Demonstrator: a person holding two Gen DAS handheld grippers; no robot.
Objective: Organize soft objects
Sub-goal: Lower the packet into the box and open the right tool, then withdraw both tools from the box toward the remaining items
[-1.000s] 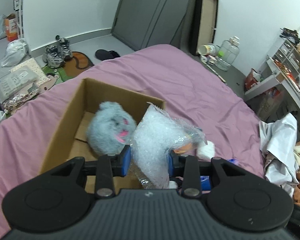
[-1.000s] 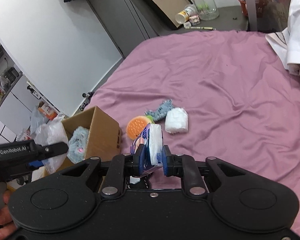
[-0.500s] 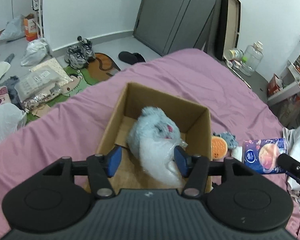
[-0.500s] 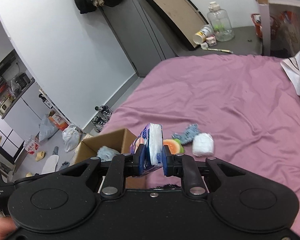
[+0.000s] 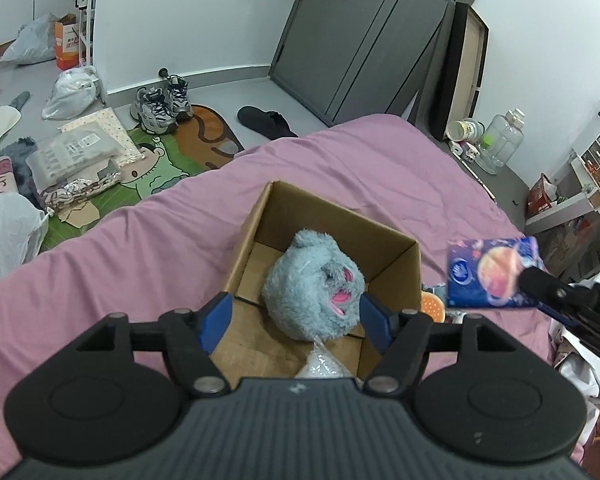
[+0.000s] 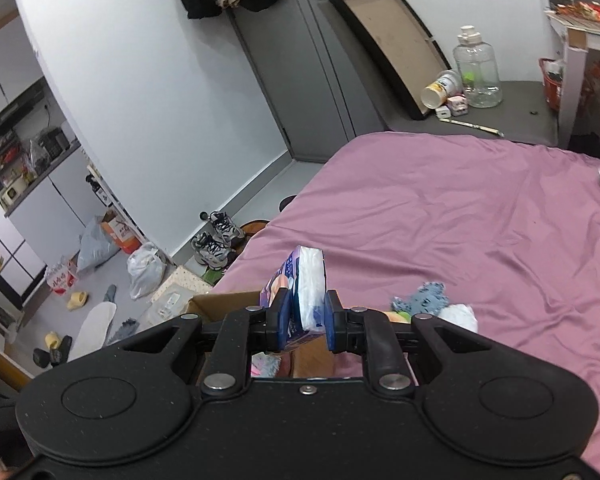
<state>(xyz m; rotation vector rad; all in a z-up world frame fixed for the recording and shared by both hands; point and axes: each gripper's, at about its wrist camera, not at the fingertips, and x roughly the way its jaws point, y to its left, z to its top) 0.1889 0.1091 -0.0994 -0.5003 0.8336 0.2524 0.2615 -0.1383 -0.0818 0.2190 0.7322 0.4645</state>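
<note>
An open cardboard box (image 5: 396, 276) sits on the pink bed sheet (image 5: 140, 264). Inside it lies a grey-blue plush toy (image 5: 312, 284) with a pink mouth. A clear bubble-wrap bag (image 5: 320, 366) rests in the box just below it. My left gripper (image 5: 298, 320) hovers over the box; its jaws are opening, with the plush below them and the pads touching nothing. My right gripper (image 6: 305, 314) is shut on a blue tissue pack (image 6: 306, 292), also seen as the tissue pack (image 5: 492, 272) to the right of the box. An orange burger toy (image 5: 432, 306), a blue-grey cloth (image 6: 424, 298) and a white roll (image 6: 458, 316) lie on the sheet beside the box.
The floor left of the bed holds sneakers (image 5: 162, 102), plastic bags (image 5: 70, 90), packages and a cartoon mat (image 5: 160, 168). A dark door (image 5: 364, 36) and a leaning board (image 5: 464, 76) stand beyond the bed. Crumpled white fabric (image 5: 580, 368) lies at the right edge.
My left gripper has opened and let go of the bubble-wrap bag, which dropped into the box. My right gripper has risen with the tissue pack and moved toward the box.
</note>
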